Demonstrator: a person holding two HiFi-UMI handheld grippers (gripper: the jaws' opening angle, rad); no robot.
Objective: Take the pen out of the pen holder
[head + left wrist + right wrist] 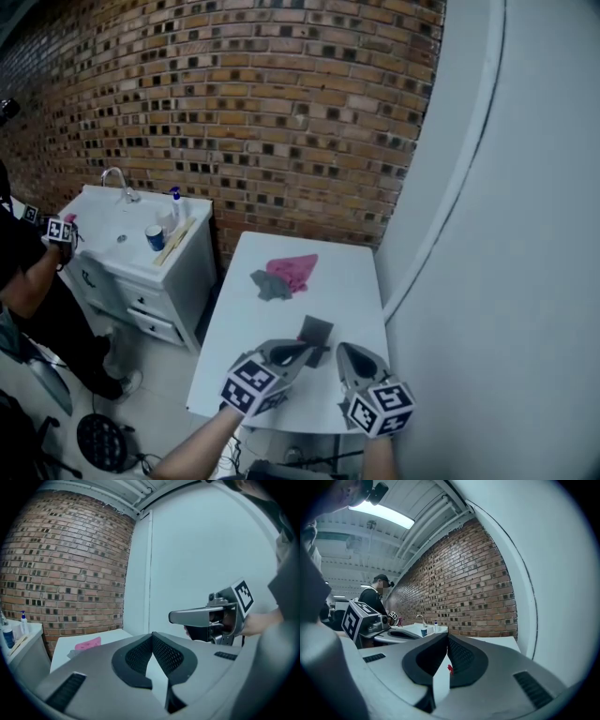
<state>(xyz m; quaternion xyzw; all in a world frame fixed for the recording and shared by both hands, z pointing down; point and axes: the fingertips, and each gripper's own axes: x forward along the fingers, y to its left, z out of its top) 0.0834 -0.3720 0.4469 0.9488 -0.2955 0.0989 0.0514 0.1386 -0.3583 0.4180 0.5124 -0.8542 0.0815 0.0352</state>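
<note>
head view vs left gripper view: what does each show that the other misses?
Head view only: a dark block, the sink faucet, a second person at the left. Left gripper view only: the left gripper up close, jaws shut with nothing between; ceiling pipes. Both: white table, pink cloth, brick wall, right gripper.
</note>
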